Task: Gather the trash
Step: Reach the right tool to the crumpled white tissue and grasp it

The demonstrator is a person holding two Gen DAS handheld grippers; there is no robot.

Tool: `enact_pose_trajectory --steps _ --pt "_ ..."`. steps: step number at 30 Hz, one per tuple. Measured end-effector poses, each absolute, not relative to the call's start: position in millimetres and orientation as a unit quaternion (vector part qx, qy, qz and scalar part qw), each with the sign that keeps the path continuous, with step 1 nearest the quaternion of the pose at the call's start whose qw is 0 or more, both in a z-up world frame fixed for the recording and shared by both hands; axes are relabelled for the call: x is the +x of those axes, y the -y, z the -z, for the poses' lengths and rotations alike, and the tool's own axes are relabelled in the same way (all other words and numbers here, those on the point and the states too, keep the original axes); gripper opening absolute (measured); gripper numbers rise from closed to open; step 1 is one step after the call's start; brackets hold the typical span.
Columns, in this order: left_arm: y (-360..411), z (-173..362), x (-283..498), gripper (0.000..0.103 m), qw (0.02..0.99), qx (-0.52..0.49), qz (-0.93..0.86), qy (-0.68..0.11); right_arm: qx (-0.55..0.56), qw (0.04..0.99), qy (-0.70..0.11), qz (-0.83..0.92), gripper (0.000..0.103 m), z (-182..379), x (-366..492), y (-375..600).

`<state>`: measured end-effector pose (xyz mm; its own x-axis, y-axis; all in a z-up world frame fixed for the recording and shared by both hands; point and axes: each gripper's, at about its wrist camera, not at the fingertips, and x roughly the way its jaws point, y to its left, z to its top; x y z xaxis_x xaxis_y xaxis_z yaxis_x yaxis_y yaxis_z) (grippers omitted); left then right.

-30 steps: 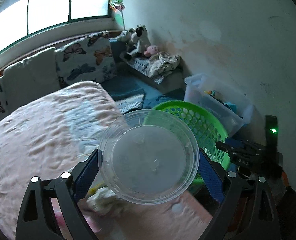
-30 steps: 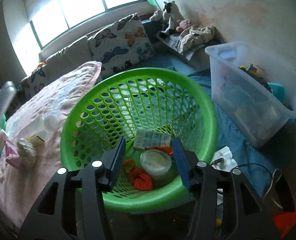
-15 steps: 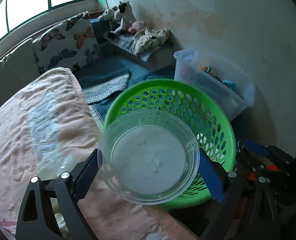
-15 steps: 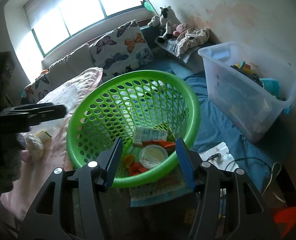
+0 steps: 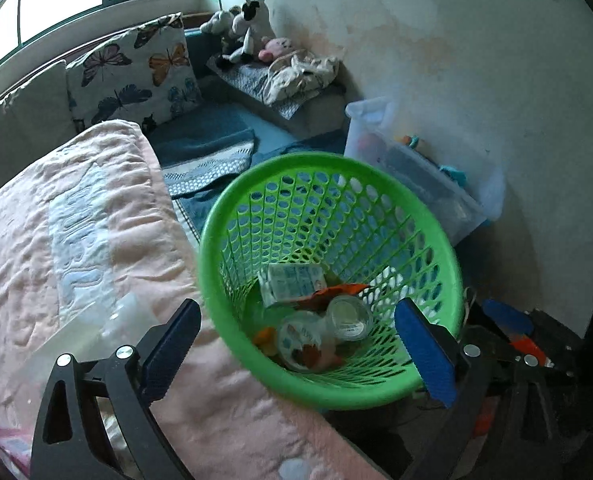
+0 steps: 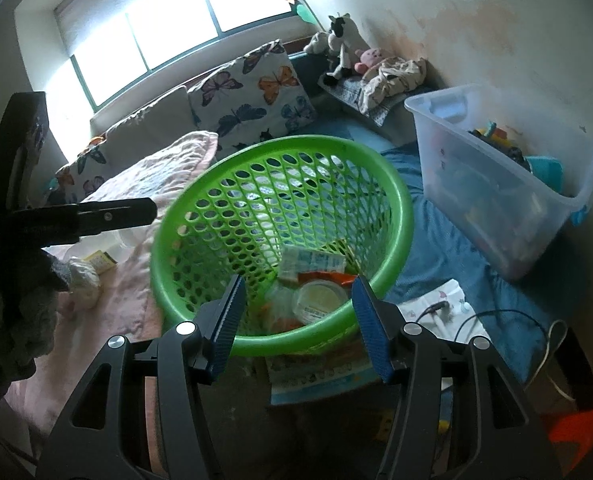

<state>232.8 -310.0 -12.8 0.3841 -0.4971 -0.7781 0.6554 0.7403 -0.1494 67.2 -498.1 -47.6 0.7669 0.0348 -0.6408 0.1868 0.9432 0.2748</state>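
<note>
Item: green basket (image 5: 436, 240), openwork plastic, round. In your left wrist view it fills the centre, tilted, its mouth turned toward you; in your right wrist view it sits at centre, just beyond the fingertips.

Contents, lying at the basket's bottom: clear plastic tub (image 5: 302, 340), on its side, at 6 o'clock inside the basket; small round lidded cup (image 5: 348, 316) touching it at 3 o'clock; printed carton (image 5: 292, 282) at 12 o'clock of both; orange wrapper (image 5: 332, 292) between carton and cup. The cup's pale lid (image 6: 318, 300) shows again in the right view, with the carton above it.

Your left gripper (image 5: 296, 344): jaws opening, spread very wide, blue pads at 9 and 3 o'clock of the basket's floor. Nothing is pinched; the tub lies loose in the basket beyond them.

Your right gripper (image 6: 296, 320): jaws half apart, nothing between them, the basket's near rim (image 6: 296, 344) seen through the gap. Whether it touches the rim you cannot tell.

Surroundings: pink quilt (image 5: 76, 240) at 9 o'clock of the basket, with a translucent bottle (image 5: 96, 332) on it by your left pad. Butterfly cushion (image 5: 136, 76) at 11 o'clock. Soft toys (image 5: 248, 36) at 12 o'clock on a ledge. Clear storage bin (image 5: 424, 172) at 2 o'clock against the wall. Crumpled tissue (image 6: 82, 276) and small yellow box (image 6: 100, 260) on the quilt at 9 o'clock in the right view.
</note>
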Motion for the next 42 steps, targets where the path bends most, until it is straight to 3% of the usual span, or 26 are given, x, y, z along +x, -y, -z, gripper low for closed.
enact_pose_trajectory --steps 9,13,29,42 --pt "242.8 -14.4 202.7 0.094 0.86 0.073 0.312 -0.396 0.147 0.934 -0.325 0.01 0.056 28.3 63.1 468.6" --pt "204.4 -17.6 187.8 0.094 0.875 0.064 0.289 -0.384 0.136 0.937 -0.321 -0.006 0.066 22.9 64.1 450.9" --pt "55.5 1.4 166.1 0.094 0.903 -0.016 0.17 -0.395 0.101 0.931 -0.336 -0.101 0.07 16.1 94.3 367.8" --pt "7.0 12.9 160.3 0.094 0.904 -0.056 0.136 -0.401 0.071 0.913 -0.366 -0.166 0.069 33.0 138.5 301.6"
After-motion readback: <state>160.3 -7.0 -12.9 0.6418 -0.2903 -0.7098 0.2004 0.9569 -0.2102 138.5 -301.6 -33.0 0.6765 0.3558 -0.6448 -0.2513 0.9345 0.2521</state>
